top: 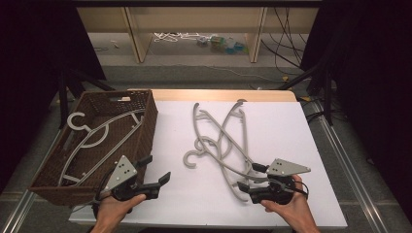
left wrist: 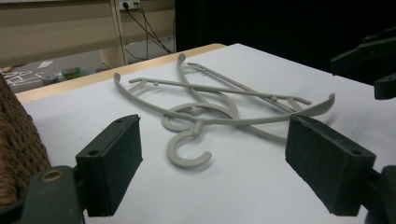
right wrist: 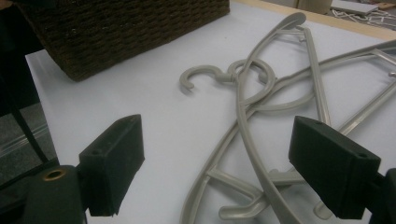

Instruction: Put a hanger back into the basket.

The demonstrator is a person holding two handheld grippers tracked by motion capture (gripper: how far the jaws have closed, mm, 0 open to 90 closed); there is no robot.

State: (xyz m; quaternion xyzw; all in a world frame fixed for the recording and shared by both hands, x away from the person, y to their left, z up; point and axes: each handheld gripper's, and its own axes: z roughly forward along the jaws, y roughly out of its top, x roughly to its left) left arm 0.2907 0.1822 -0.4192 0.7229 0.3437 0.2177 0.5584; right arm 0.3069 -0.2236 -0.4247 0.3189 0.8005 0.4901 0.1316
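A tangle of grey plastic hangers [top: 224, 145] lies on the white table [top: 286, 131], hooks pointing left. My left gripper [top: 156, 168] hovers open at the front left, between the basket and the hangers, and aims at the pile. In the left gripper view the hangers [left wrist: 224, 122] lie ahead of the open jaws [left wrist: 219, 163], with one hook closest. At the hangers' near ends my right gripper [top: 250, 176] stands open. In the right gripper view its wide jaws [right wrist: 217, 163] straddle the hangers [right wrist: 242, 121] without touching them.
A brown wicker basket [top: 148, 126] stands at the table's left with more hangers [top: 104, 128] inside. Its wall shows in both gripper views [left wrist: 18, 140] [right wrist: 116, 32]. The other gripper [left wrist: 373, 60] appears at the far right of the left gripper view. Shelving and cables lie beyond the table.
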